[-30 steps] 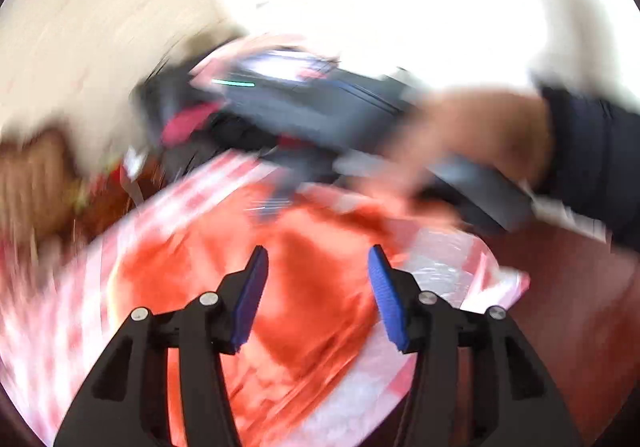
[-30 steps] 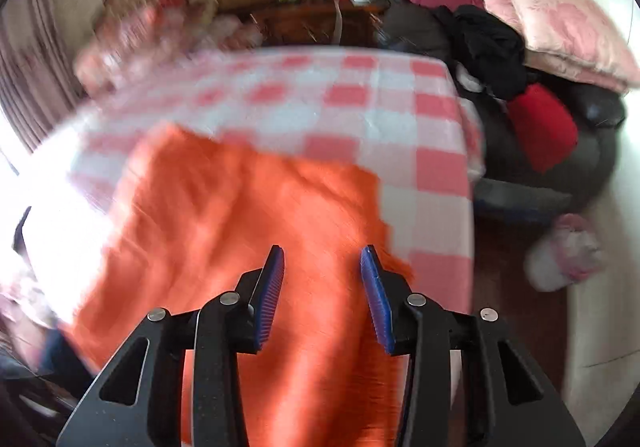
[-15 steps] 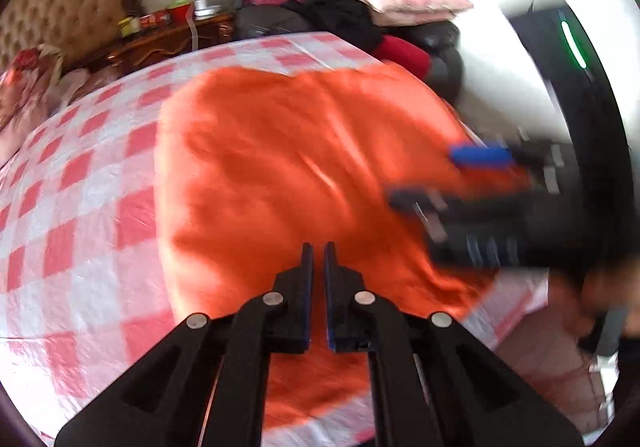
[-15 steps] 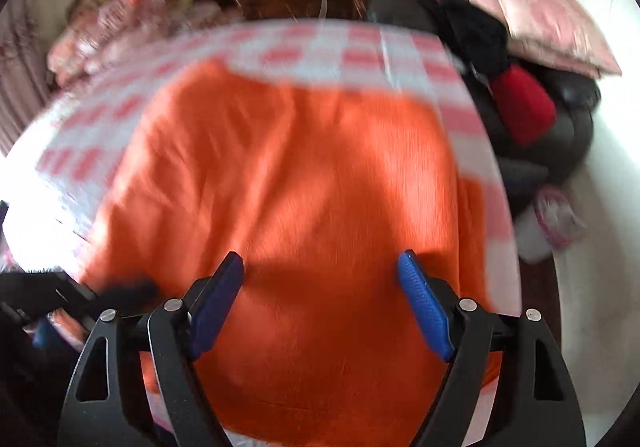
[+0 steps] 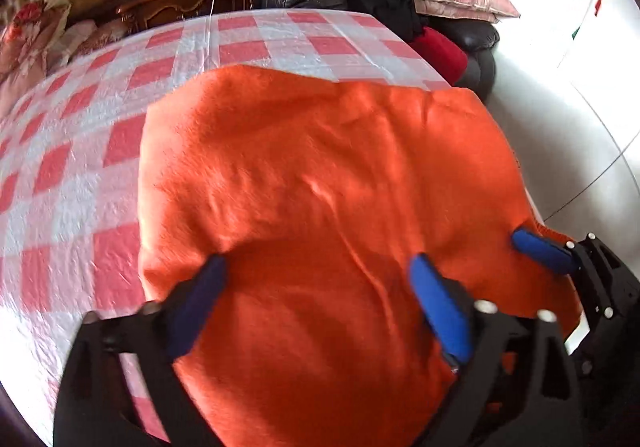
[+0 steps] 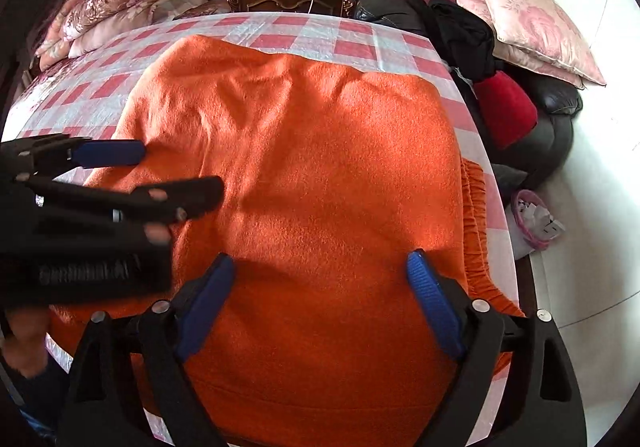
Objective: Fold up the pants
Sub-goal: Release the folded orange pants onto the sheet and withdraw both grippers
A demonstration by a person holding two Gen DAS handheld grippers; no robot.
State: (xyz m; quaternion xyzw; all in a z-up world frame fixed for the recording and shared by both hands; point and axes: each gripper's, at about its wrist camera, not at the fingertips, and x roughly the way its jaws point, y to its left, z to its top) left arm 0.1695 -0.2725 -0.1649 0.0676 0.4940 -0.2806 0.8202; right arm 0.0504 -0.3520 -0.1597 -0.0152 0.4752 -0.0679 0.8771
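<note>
While both tongs (image 5: 316, 279) (image 6: 320, 275) gape over orange pants (image 6: 320, 167), lettering unreadable.

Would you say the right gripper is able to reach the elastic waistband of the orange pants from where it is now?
Probably yes: the right gripper is open over the orange pants, and nothing covers the waistband beside its right finger.

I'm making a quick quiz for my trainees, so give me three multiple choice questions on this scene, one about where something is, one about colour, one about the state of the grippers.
1. Where do the pants lie?
A. on the checked cloth
B. on the floor
C. on the armchair

2. What colour are the pants?
A. blue
B. orange
C. grey

3. How do the left gripper and right gripper stand?
A. both shut
B. one shut
C. both open

Answers: 1 A, the red and white checked cloth shows around them. 2 B, bright orange fleece. 3 C, blue pads stand wide apart in both wrist views.
</note>
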